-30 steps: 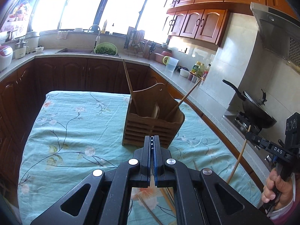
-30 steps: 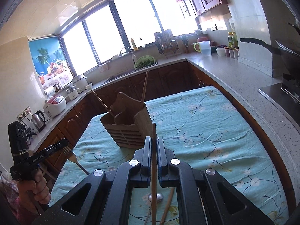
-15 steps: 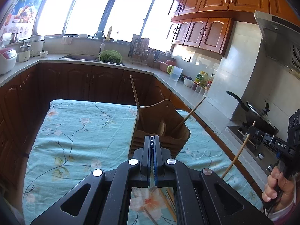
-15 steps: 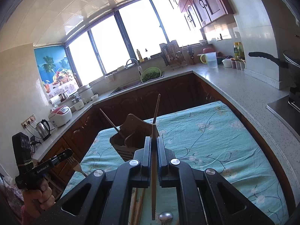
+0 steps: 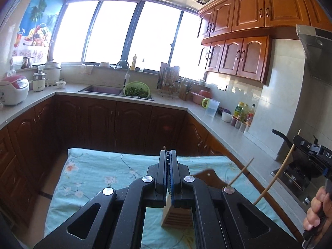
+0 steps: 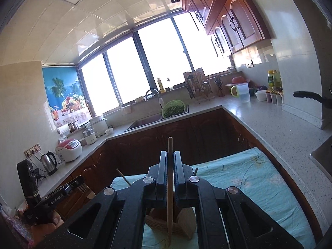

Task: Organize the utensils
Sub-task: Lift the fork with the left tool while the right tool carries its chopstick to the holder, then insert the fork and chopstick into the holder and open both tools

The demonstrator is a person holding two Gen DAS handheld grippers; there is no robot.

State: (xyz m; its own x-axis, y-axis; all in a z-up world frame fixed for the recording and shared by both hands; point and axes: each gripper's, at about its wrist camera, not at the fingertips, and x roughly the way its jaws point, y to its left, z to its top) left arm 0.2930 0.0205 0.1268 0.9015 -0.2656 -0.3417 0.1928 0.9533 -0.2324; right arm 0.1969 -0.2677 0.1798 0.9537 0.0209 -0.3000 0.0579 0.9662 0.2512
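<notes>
The right gripper point(image 6: 170, 161) has its fingers clamped on 1 wooden chopstick point(image 6: 170, 186), which runs upright between them, its lower end over the wooden utensil holder point(image 6: 182, 224). That holder stands on the floral tablecloth point(image 6: 249, 178), with 2 more sticks leaning out. The left gripper point(image 5: 167, 161) is pressed narrow around a fork point(image 6: 84, 187), above the holder's near side.

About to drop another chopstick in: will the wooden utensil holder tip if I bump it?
Possibly. The wooden utensil holder looks slatted and light, tall for its base, on soft cloth. Leaning chopsticks add leverage. Lower the held chopstick gently.
</notes>
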